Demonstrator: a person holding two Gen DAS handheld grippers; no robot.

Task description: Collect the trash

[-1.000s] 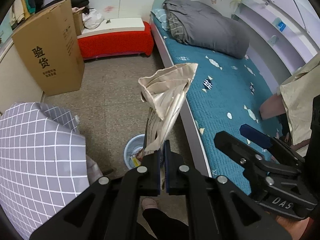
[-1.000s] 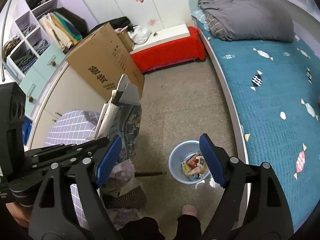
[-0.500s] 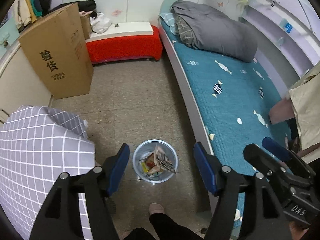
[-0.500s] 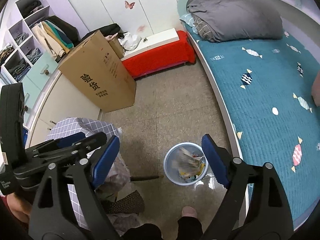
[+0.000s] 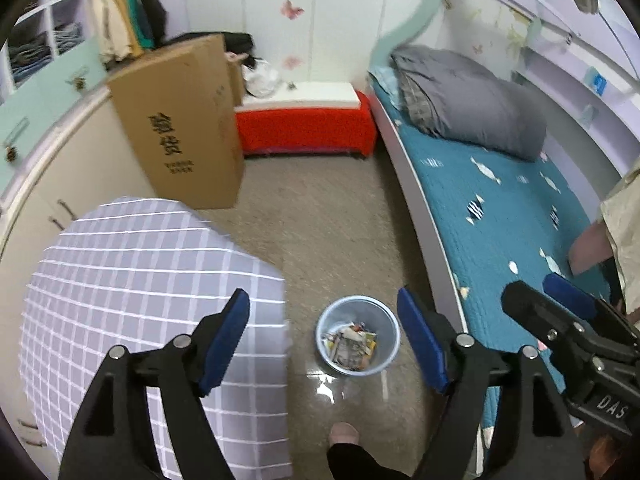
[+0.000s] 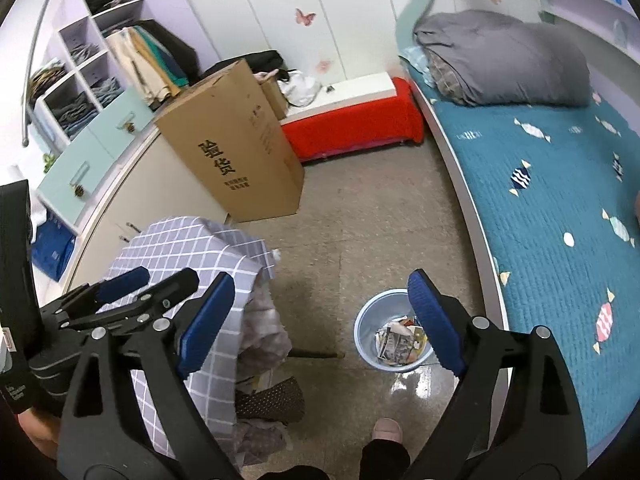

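A bed (image 5: 508,196) with a teal candy-print cover is running along the right side of the room, a grey duvet (image 5: 468,100) lying bunched at its head. A tall cardboard box (image 5: 180,120) is standing against the cupboards on the left, with a red bench (image 5: 304,128) sitting between it and the bed. A grey checked cloth (image 5: 152,292) is draping over something at lower left. On the speckled floor, just beside the bed's edge, a small blue wastebasket (image 5: 357,338) is holding the trash (image 5: 352,346), crumpled printed paper and wrappers. The left gripper (image 5: 324,338) is hovering above it, jaws opening wide with nothing between them. The right gripper (image 6: 320,320) is likewise opening and gripping nothing.
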